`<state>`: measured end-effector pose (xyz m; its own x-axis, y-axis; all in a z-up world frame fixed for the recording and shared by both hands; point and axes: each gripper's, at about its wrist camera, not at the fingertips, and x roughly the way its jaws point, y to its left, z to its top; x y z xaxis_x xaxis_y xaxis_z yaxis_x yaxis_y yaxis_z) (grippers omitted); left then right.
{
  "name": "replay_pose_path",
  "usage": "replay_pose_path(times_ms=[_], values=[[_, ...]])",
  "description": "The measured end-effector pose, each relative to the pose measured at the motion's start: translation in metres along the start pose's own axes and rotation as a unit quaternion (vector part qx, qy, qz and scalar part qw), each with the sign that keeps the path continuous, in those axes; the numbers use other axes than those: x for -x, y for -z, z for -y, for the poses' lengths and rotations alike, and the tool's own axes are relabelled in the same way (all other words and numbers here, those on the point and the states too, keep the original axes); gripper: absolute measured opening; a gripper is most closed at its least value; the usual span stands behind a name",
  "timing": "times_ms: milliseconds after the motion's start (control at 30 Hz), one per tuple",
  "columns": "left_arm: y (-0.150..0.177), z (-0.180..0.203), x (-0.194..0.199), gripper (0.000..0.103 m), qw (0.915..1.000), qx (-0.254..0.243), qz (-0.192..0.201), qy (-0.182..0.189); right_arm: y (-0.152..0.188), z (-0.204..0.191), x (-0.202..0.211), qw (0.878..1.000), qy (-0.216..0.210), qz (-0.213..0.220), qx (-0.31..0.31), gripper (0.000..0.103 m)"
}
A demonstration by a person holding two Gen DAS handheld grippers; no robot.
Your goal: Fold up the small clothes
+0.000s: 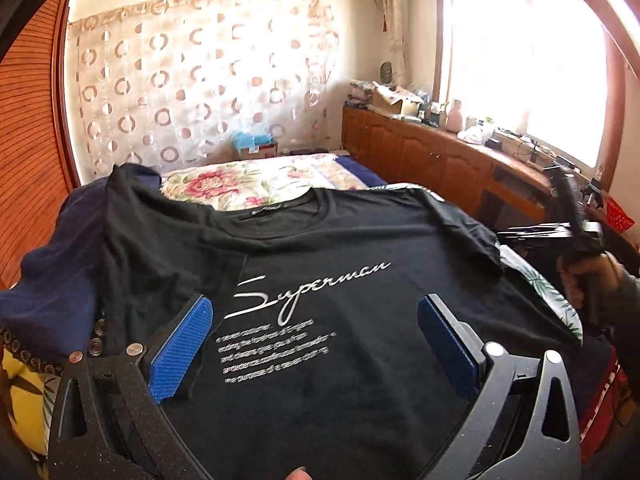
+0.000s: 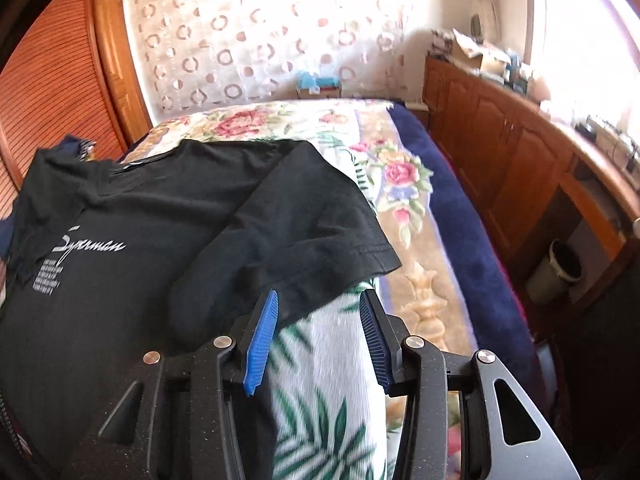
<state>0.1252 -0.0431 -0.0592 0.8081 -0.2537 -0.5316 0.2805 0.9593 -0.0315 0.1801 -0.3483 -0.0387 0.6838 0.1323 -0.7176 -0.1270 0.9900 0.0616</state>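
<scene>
A black T-shirt (image 1: 320, 360) with a white "Superman" print (image 1: 304, 288) lies front up on the bed, collar towards the far end. My left gripper (image 1: 316, 340) hovers over the print, open wide, with nothing between its blue pads (image 1: 178, 344). In the right wrist view the shirt's right sleeve (image 2: 320, 236) is spread over a white leaf-print cloth (image 2: 328, 380). My right gripper (image 2: 318, 338) is open just below the sleeve's hem, which ends beside the left pad (image 2: 262, 344). Only the leaf-print cloth shows between the pads. A hand (image 1: 588, 280) holds that gripper at the shirt's right edge.
A floral blanket (image 2: 400, 176) and a navy blanket (image 2: 472, 216) cover the bed. A dark blue garment (image 1: 56, 280) lies bunched at the shirt's left. Wooden cabinets (image 2: 504, 152) run along the right, with a waste bin (image 2: 554, 264) on the floor. A louvred wardrobe (image 2: 52, 88) stands left.
</scene>
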Motion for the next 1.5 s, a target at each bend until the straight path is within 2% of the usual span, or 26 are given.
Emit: replay_pose_path(times_ms=[100, 167, 267, 367, 400, 433, 467, 500, 600, 733, 867, 1000, 1067, 1100, 1233, 1367, 1500], values=[[0.000, 0.007, 0.001, 0.103, 1.0000, 0.004, 0.004, -0.002, -0.015, 0.003, -0.023, 1.000, 0.006, -0.019, -0.009, 0.044], [0.003, 0.009, -0.004, 0.103, 0.9997, 0.014, -0.002, 0.019, -0.017, 0.003, -0.035, 0.999, 0.009, -0.032, -0.018, 0.044], [0.009, 0.016, -0.004, 0.103, 0.9995, 0.015, -0.010, 0.024, -0.023, 0.007, -0.034, 0.998, -0.006, -0.038, -0.041, 0.044], [0.014, 0.017, -0.002, 0.103, 0.9996, 0.013, -0.013, 0.020, -0.024, 0.007, -0.031, 0.998, -0.016, -0.035, -0.040, 0.038], [0.015, 0.016, -0.001, 0.103, 0.9996, 0.014, -0.012, 0.020, -0.025, 0.006, -0.031, 0.999, -0.013, -0.032, -0.034, 0.032], [0.016, 0.015, 0.001, 0.103, 0.9996, 0.014, -0.011, 0.020, -0.027, 0.006, -0.029, 0.999, 0.000, -0.027, -0.023, 0.012], [0.018, 0.015, 0.002, 0.103, 0.9996, 0.015, -0.011, 0.020, -0.026, 0.005, -0.027, 1.000, 0.020, -0.017, -0.010, 0.003], [0.019, 0.014, 0.003, 0.103, 0.9996, 0.016, -0.012, 0.019, -0.026, 0.004, -0.025, 0.999, 0.030, -0.011, -0.001, 0.004], [0.022, 0.010, 0.004, 0.103, 0.9996, 0.020, -0.013, 0.013, -0.027, -0.001, -0.013, 1.000, 0.026, 0.015, 0.009, 0.004], [0.026, 0.005, 0.004, 0.103, 0.9996, 0.025, -0.015, 0.005, -0.034, -0.024, 0.010, 0.998, 0.000, 0.050, 0.034, 0.004], [0.028, 0.000, 0.005, 0.103, 0.9993, 0.034, -0.013, 0.005, -0.044, -0.079, 0.033, 0.992, -0.039, 0.076, 0.093, 0.004], [0.028, -0.001, 0.006, 0.103, 0.9993, 0.034, -0.014, 0.005, -0.049, -0.144, 0.054, 0.980, -0.097, 0.094, 0.146, 0.004], [0.028, 0.000, 0.007, 0.103, 0.9993, 0.033, -0.015, 0.005, -0.049, -0.165, 0.056, 0.978, -0.094, 0.094, 0.162, 0.022], [0.028, 0.000, 0.007, 0.103, 0.9994, 0.032, -0.015, 0.005, -0.049, -0.172, 0.056, 0.978, -0.090, 0.091, 0.167, 0.034], [0.030, -0.002, 0.010, 0.103, 0.9994, 0.031, -0.014, 0.002, -0.043, -0.172, 0.049, 0.978, -0.081, 0.085, 0.172, 0.036], [0.030, -0.006, 0.009, 0.103, 0.9993, 0.035, -0.013, 0.001, -0.046, -0.149, 0.027, 0.985, -0.061, 0.061, 0.147, 0.036], [0.028, -0.010, 0.009, 0.103, 0.9991, 0.039, -0.013, -0.003, -0.051, -0.145, 0.008, 0.988, -0.054, 0.035, 0.139, 0.036]])
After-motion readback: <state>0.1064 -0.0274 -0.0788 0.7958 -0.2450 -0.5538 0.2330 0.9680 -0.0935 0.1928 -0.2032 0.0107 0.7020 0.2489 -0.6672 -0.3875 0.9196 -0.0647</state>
